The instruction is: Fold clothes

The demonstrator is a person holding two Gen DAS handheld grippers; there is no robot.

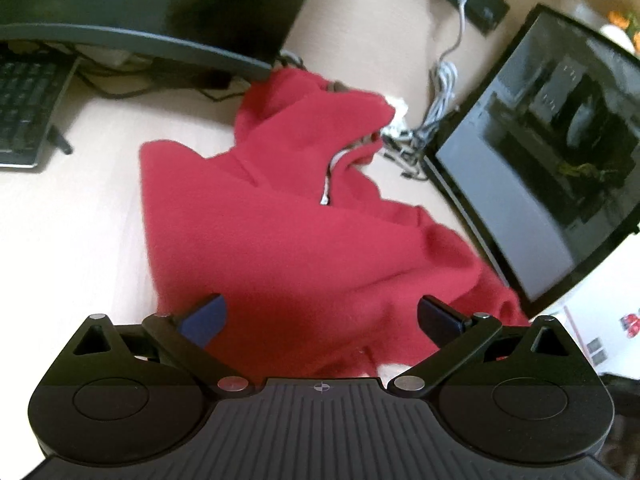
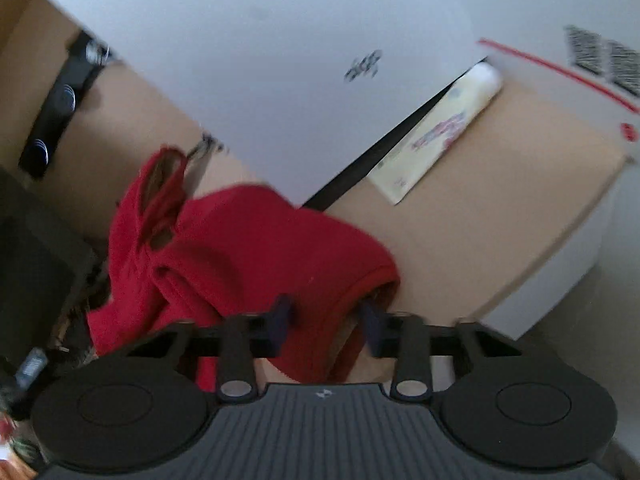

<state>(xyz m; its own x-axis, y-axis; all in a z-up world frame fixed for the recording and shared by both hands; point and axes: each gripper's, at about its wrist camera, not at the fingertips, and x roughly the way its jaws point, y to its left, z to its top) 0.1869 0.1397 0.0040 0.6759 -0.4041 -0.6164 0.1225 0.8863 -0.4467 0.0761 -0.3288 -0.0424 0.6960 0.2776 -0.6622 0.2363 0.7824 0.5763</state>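
A red hoodie (image 1: 280, 208) lies crumpled on the pale wooden desk (image 1: 72, 216), hood and white drawstring toward the far side. My left gripper (image 1: 320, 316) hovers over its near part, open, with its fingers wide apart and nothing between them. In the right wrist view a lifted part of the hoodie (image 2: 256, 248) hangs bunched, and my right gripper (image 2: 327, 318) is shut on a ribbed edge of it. The view is blurred.
A keyboard (image 1: 24, 112) sits at the far left under a dark curved monitor edge (image 1: 140, 40). A tilted dark screen (image 1: 540, 148) stands close on the right, with white cables (image 1: 436, 100) behind the hoodie. A cardboard box (image 2: 480, 200) fills the right view.
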